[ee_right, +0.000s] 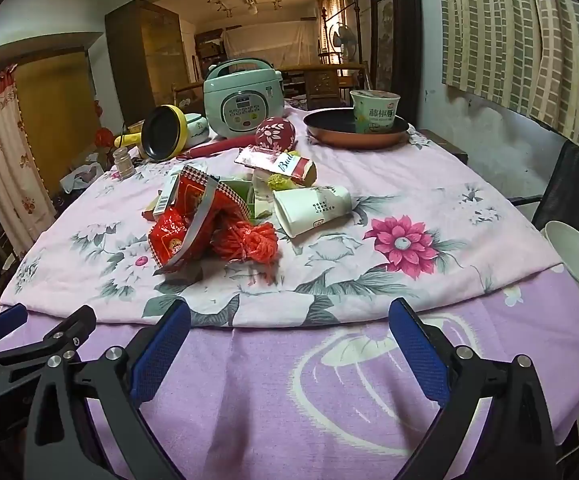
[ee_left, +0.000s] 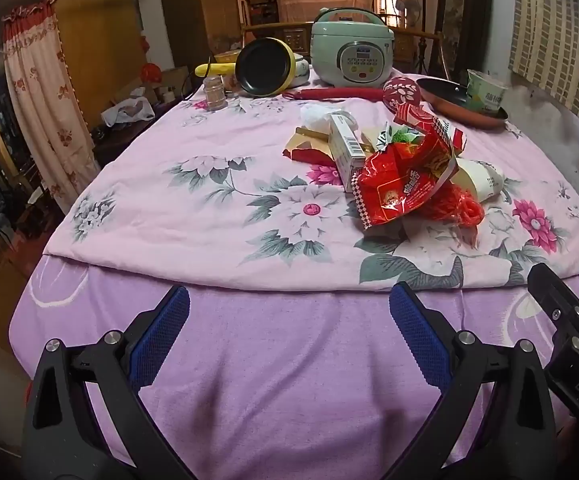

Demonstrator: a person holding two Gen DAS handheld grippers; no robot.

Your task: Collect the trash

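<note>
Fingers (ee_left: pixel 161 332) of both grippers spread, empty; trash pile (ee_left: pixel 401 172) well ahead.

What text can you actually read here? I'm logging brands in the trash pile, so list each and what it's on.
"Bud", cut off: white label on the red wrapper.
"DAS": right gripper body.
Chinese print on the instant noodle cup, red snack bag and paper cup: too blurred.
Barcode on white carton: digits unreadable.
Rice cooker panel: too small.
</note>
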